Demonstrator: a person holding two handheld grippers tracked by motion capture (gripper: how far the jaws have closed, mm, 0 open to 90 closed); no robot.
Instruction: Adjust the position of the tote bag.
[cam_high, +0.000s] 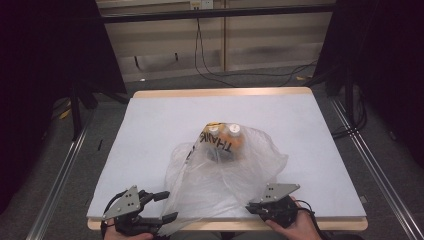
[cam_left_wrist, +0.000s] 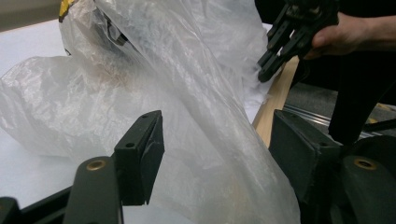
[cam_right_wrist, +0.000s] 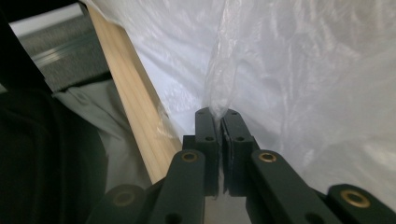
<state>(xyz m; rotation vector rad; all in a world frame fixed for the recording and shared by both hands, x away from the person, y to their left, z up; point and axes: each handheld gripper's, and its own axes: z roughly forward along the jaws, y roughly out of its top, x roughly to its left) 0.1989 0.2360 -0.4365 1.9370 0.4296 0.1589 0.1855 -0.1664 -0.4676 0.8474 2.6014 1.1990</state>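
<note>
We read one text: black capitals "THANK" on the plastic bag (cam_high: 227, 165), running slantwise across its upper part, near the bottle caps inside, in the high view. The letters after K are lost in a fold. In the left gripper view the print on the bag is too crumpled to read.

Two bottles (cam_high: 226, 139) inside plastic bag (cam_high: 220, 175) at table (cam_high: 150, 130) centre, bag toward near edge.

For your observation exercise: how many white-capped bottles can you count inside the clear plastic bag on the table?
2: one white-capped bottle on the left and one right beside it, upright at the far end of the clear plastic bag. Crumpled plastic could hide more.
</note>
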